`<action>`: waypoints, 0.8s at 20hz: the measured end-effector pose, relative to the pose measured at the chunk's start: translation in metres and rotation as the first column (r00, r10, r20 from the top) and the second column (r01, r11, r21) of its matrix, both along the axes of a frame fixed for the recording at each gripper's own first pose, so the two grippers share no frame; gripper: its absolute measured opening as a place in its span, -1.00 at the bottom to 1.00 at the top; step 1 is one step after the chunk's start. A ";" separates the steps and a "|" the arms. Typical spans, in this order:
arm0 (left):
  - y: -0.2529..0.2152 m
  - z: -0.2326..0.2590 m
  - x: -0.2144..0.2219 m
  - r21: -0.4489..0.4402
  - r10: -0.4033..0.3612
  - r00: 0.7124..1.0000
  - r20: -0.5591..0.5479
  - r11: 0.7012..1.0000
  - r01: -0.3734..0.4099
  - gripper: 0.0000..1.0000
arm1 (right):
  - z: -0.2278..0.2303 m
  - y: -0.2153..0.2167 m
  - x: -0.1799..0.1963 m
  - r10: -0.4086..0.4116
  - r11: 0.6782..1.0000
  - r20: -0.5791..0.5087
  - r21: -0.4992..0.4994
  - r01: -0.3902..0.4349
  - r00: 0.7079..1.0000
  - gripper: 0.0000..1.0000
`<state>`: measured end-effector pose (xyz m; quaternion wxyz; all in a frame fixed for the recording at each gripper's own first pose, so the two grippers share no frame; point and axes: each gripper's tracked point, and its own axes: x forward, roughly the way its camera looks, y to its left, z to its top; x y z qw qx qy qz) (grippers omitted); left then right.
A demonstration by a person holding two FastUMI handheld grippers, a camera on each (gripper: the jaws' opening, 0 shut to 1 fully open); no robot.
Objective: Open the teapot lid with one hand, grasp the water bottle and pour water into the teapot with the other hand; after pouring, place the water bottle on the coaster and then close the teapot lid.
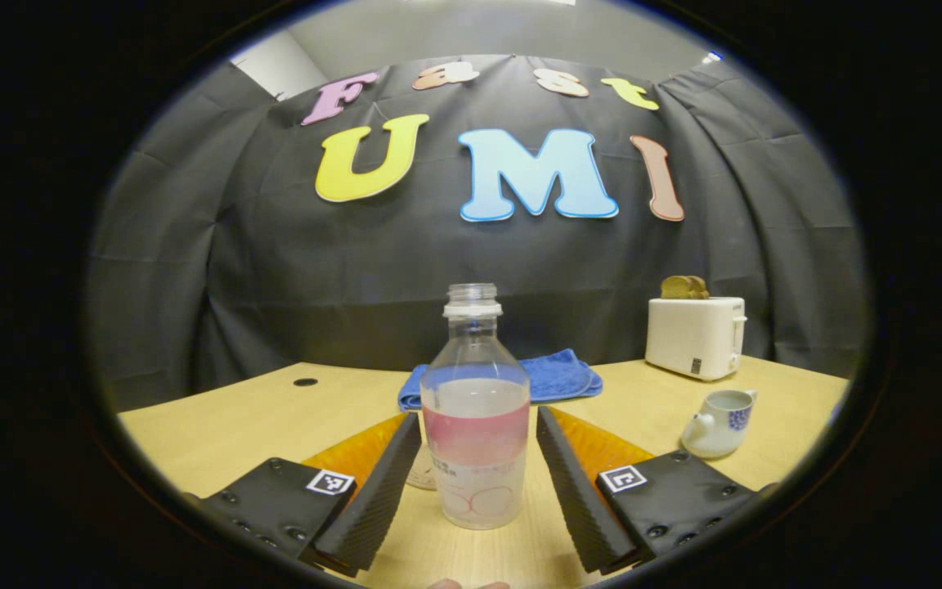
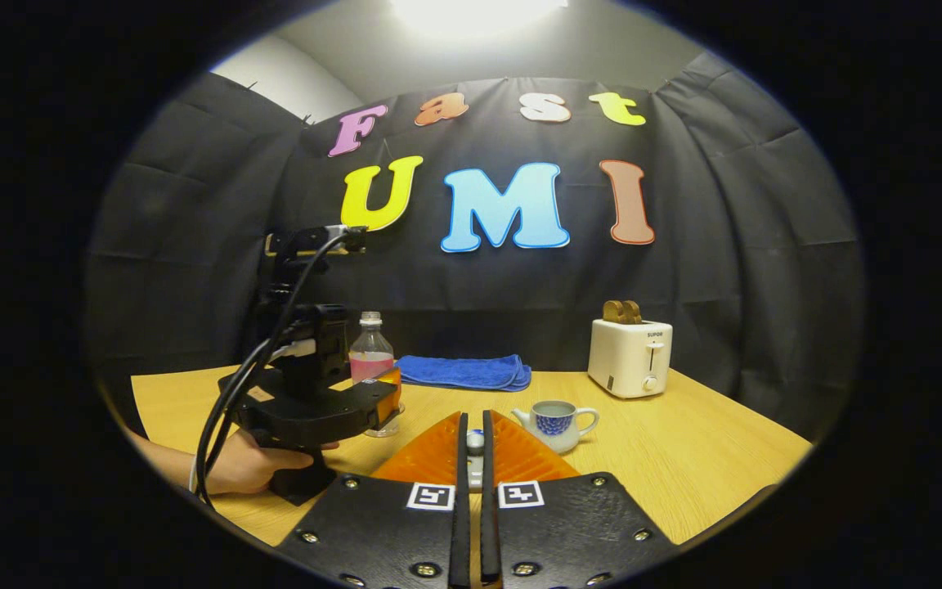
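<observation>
An uncapped clear water bottle (image 1: 476, 425), partly filled, stands upright on the table. My left gripper (image 1: 477, 417) is open, with one finger on each side of the bottle and a narrow gap at both. A pale round coaster (image 1: 422, 476) peeks out behind the bottle's lower left. The white teapot (image 1: 718, 424) with a blue pattern sits at the right, its top open. In the right gripper view, my right gripper (image 2: 475, 417) is shut on the small teapot lid (image 2: 475, 442), held a little left of the teapot (image 2: 557, 423). Farther left, a hand holds the left gripper (image 2: 381, 397) around the bottle (image 2: 370, 357).
A white toaster (image 2: 630, 357) with bread in it stands at the back right of the wooden table (image 2: 684, 466). A folded blue cloth (image 2: 464, 371) lies by the back wall. A small dark hole (image 1: 305, 382) marks the tabletop at the back left.
</observation>
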<state>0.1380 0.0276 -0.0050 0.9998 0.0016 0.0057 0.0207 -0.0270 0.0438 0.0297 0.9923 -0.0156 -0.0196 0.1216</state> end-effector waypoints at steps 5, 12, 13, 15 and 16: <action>-0.005 -0.002 0.015 -0.004 -0.046 0.999 -0.004 0.999 0.046 0.97 | -0.018 -0.005 -0.001 0.001 1.000 -0.044 0.025 0.001 0.999 -0.89; -0.006 -0.001 0.009 0.015 -0.067 0.998 -0.010 0.998 0.067 0.72 | -0.032 -0.010 -0.011 -0.006 1.000 -0.070 0.030 0.008 0.998 -0.89; -0.008 0.001 0.006 0.038 -0.068 0.998 -0.007 0.997 0.068 0.71 | -0.032 -0.012 -0.012 -0.010 0.999 -0.067 0.030 0.012 0.998 -0.89; -0.020 0.004 0.003 0.097 -0.090 0.996 -0.007 0.991 0.090 0.70 | -0.035 -0.013 -0.014 -0.007 0.999 -0.071 0.036 0.010 0.997 -0.89; -0.024 0.004 0.002 0.127 -0.098 0.995 -0.009 0.987 0.098 0.70 | -0.034 -0.013 -0.015 -0.009 0.999 -0.072 0.031 0.011 0.997 -0.89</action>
